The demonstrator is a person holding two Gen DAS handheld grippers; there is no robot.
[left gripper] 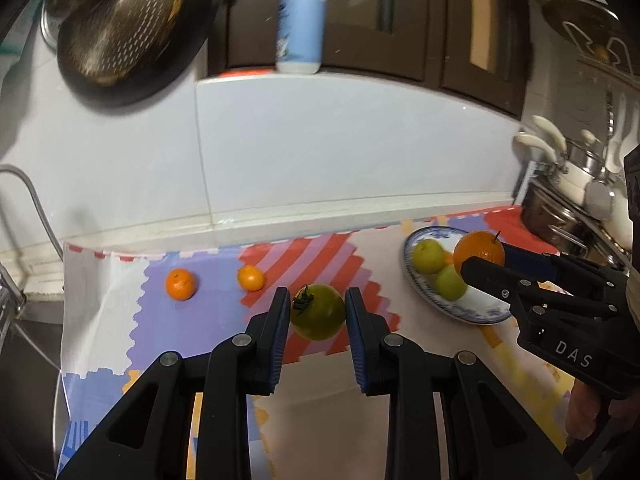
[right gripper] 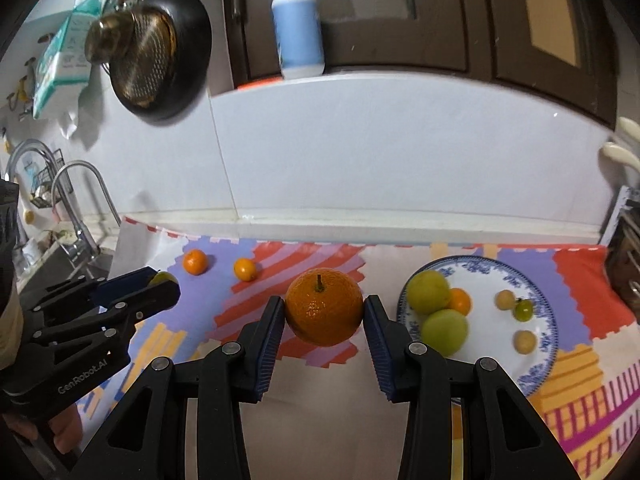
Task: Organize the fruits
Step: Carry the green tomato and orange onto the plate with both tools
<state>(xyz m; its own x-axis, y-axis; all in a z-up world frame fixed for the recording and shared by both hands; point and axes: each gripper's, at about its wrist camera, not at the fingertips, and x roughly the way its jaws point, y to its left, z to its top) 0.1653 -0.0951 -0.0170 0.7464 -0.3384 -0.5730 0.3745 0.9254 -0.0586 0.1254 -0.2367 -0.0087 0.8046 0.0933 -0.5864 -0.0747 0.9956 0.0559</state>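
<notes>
The left tool [left gripper: 318,312] reaches low over the desk [left gripper: 320,396], its two black fingers with ribbed blue pads standing either side of a green tomato [left gripper: 318,312]; whether the pads actually press it I cannot tell. The right tool [right gripper: 324,308] is clenched on a large orange [right gripper: 324,307], stem up, held in the air just left of the plate [right gripper: 536,376].

The desk wears a glossy patterned cloth [right gripper: 576,280] in red stripes, lilac, white and yellow blocks, backed by a pale tiled wall [right gripper: 400,152]. High on that wall, left of the plate, hangs a black pan [right gripper: 192,40] with a perforated metal strainer [right gripper: 144,52] in it. A white and blue bottle [right gripper: 298,28] stands on the ledge above, before dark wooden cabinet doors [right gripper: 500,20]. A steel tap [right gripper: 76,200] curves at the far left.

The plate is round white china with a blue floral rim, carrying two smooth green fruits [right gripper: 428,292], a small orange one [right gripper: 460,301], two tiny tan fruits [right gripper: 524,341] and a tiny green tomato [right gripper: 523,309]. Well left of the plate, two small mandarins [right gripper: 195,261] lie on the cloth.
</notes>
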